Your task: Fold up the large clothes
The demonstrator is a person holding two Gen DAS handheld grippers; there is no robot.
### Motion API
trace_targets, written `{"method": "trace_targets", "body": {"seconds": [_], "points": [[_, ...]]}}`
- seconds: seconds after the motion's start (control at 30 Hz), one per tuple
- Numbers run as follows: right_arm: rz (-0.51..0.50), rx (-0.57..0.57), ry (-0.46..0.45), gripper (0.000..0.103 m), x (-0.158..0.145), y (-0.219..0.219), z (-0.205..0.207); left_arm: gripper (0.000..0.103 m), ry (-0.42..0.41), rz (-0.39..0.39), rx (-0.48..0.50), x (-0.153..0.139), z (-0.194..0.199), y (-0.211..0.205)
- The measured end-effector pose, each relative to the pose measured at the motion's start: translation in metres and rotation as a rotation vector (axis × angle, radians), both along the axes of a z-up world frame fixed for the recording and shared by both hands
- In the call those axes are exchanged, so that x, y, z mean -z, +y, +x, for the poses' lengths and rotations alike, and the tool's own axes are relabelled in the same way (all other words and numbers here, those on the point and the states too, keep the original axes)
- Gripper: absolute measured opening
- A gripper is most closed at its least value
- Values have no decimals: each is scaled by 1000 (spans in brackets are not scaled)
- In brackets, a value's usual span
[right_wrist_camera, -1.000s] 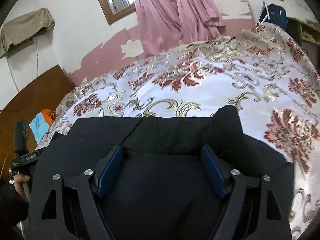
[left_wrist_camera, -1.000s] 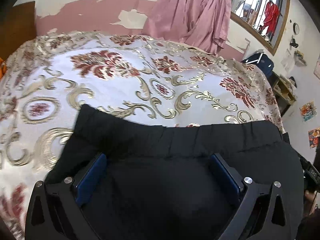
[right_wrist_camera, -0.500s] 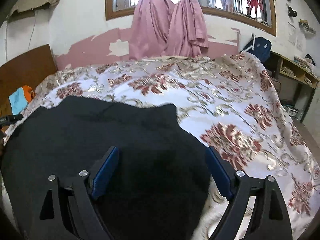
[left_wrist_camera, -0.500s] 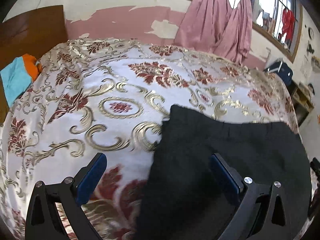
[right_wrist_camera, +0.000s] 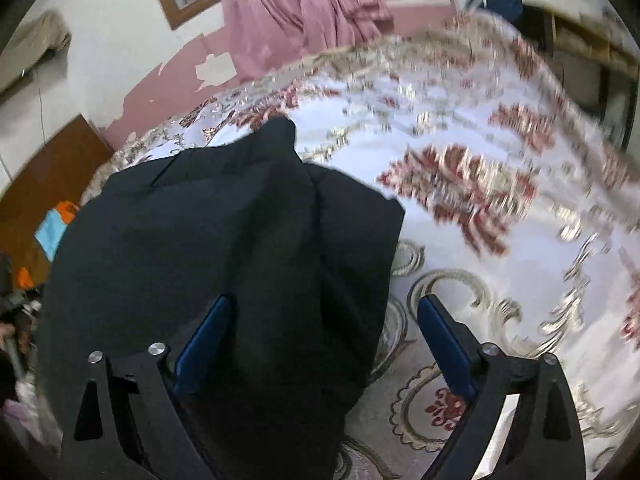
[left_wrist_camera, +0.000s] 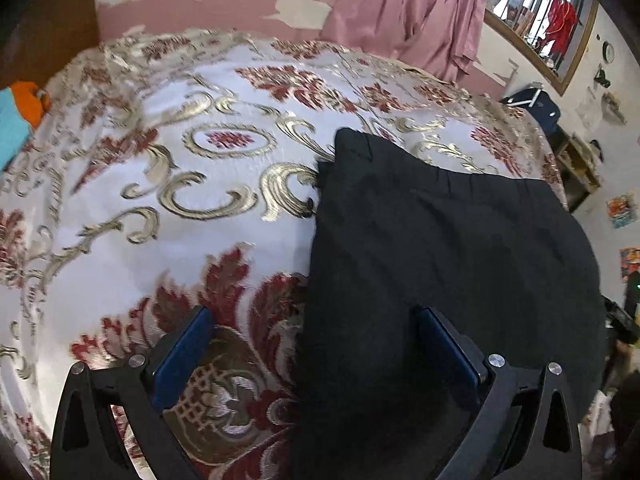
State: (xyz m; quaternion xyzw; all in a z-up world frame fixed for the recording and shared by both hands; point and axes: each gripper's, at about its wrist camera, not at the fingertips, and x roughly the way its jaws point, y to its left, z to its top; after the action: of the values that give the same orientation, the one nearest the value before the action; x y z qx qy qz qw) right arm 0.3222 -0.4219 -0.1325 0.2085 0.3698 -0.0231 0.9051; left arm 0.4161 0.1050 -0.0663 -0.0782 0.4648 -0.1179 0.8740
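Observation:
A large black garment (left_wrist_camera: pixel 440 248) with a gathered waistband lies folded on the bed's floral cover (left_wrist_camera: pixel 192 184). My left gripper (left_wrist_camera: pixel 316 340) is open and hovers over the garment's left edge, its right finger above the cloth and its left finger above the cover. In the right wrist view the garment (right_wrist_camera: pixel 224 240) fills the left half. My right gripper (right_wrist_camera: pixel 324 332) is open over the garment's right edge, its left finger above the cloth and its right finger above the cover (right_wrist_camera: pixel 500 240).
Pink curtains (left_wrist_camera: pixel 404 12) hang at the far wall under a window. Orange and blue clothes (left_wrist_camera: pixel 20 112) lie at the bed's left by a wooden headboard. A shelf (left_wrist_camera: pixel 576 160) and a dark bag (left_wrist_camera: pixel 532 104) stand to the right of the bed.
Both grippers have shifted outward from the middle of the garment: the left one to its left edge, the right one to its right edge. Both stay open.

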Motion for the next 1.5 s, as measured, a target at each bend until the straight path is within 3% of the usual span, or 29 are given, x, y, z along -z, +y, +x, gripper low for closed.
{"method": "trace_targets", "body": {"seconds": [0.27, 0.33, 0.57, 0.73, 0.83, 1.0, 1.3, 1.5], "points": [[197, -60, 23, 97, 31, -16, 11, 103, 95, -18, 161, 11, 15, -14], [259, -60, 45, 101, 41, -20, 15, 103, 108, -24, 179, 12, 17, -16], [348, -96, 6, 102, 52, -19, 17, 103, 144, -52, 230, 15, 22, -27], [406, -260, -50, 102, 42, 2, 16, 103, 165, -92, 299, 18, 23, -46], [380, -328, -42, 102, 36, 17, 18, 103, 186, -80, 327, 21, 27, -60], [320, -333, 28, 102, 40, 34, 28, 103, 220, -95, 325, 25, 33, -62], [362, -316, -22, 102, 46, 39, 17, 103, 212, -33, 336, 27, 33, -70], [332, -314, -4, 102, 48, 43, 20, 103, 221, -2, 349, 29, 38, -70]]}}
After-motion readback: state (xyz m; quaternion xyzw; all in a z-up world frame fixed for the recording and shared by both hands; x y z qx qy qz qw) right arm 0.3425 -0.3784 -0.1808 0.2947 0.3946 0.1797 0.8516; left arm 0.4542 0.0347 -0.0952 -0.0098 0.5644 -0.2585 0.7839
